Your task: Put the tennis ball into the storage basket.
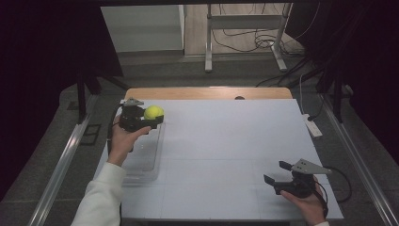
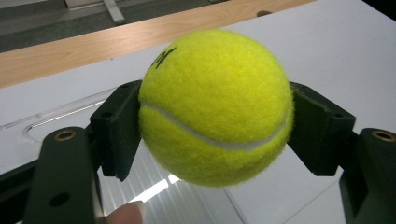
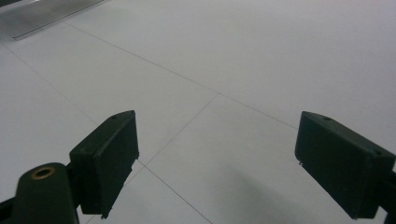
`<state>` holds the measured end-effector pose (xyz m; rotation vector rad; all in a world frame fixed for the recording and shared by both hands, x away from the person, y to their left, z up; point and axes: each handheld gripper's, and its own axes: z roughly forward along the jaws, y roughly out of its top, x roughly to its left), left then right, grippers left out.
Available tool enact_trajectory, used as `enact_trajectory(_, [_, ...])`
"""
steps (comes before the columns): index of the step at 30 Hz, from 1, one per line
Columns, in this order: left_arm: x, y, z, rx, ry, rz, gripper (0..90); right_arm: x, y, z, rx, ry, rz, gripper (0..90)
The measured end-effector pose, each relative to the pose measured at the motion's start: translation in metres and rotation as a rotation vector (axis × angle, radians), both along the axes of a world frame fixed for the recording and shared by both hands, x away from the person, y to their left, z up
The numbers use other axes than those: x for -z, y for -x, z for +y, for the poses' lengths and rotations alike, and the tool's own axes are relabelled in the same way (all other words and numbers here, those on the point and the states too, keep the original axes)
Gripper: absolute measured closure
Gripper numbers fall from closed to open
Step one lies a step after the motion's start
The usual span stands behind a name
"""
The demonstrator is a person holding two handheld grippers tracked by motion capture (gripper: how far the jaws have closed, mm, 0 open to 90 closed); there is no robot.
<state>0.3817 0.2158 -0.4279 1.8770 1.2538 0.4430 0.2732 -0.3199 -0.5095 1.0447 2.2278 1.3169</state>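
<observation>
A yellow-green tennis ball (image 1: 154,112) is clamped in my left gripper (image 1: 153,118), held above the far left of the white table top (image 1: 226,141). In the left gripper view the ball (image 2: 215,105) sits between both black pads (image 2: 119,133), which press on its sides. A clear plastic tray (image 1: 143,157) lies on the table just below and nearer than the ball. At the near right, my right gripper (image 1: 277,172) rests low over the table, jaws wide apart. In the right gripper view (image 3: 219,163) nothing is between the pads.
A wooden strip (image 1: 207,92) runs along the table's far edge. A white power strip (image 1: 312,125) hangs off the right edge. Beyond the table stand metal frame legs (image 1: 208,42) with cables on the floor. Dark curtains flank both sides.
</observation>
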Motion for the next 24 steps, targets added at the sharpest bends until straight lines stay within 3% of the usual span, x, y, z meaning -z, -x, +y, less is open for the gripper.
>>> enact_trajectory(10, [0.0, -0.009, 0.008, -0.032, -0.041, 0.017, 26.5, 0.0, -0.001, 0.0, 0.0, -0.006, 0.004, 13.5])
enact_trajectory(24, [-0.002, -0.017, 0.018, -0.068, -0.05, 0.033, 26.5, 0.0, 0.0, -0.001, 0.002, -0.01, 0.004, 13.5])
